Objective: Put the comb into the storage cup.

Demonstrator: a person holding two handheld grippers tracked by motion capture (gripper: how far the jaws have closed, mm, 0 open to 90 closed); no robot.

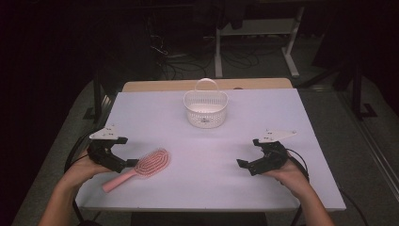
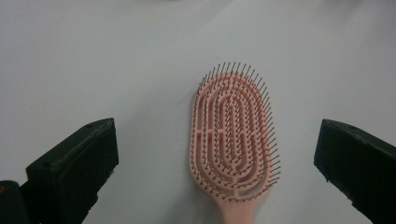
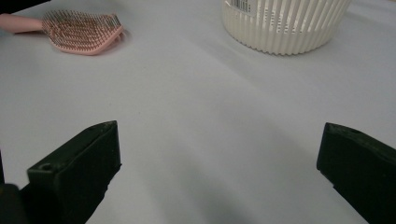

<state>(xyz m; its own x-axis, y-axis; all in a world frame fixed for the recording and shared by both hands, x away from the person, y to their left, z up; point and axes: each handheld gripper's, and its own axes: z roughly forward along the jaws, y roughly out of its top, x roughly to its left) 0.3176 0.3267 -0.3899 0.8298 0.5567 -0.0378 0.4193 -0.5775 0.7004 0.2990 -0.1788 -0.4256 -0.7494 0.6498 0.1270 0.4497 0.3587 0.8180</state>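
My left tool [image 1: 123, 162] hangs with jaws spread wide over the pink hairbrush [image 1: 141, 168], which lies bristles-up on the tabletop [image 1: 207, 155] near its front left edge. To grip well, I judge I should drop lower and close across the narrow handle. My right tool [image 1: 251, 162] waits open, well apart; the white basket [image 1: 205, 109] stands beyond.

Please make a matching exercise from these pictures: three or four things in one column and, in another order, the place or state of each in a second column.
1. pink hairbrush
2. white basket
3. left gripper
4. right gripper

A. far middle of the table, handle up
B. open, over bare table
C. bristles up, near the left edge
D. open, at the brush

Pairs: 1-C, 2-A, 3-D, 4-B
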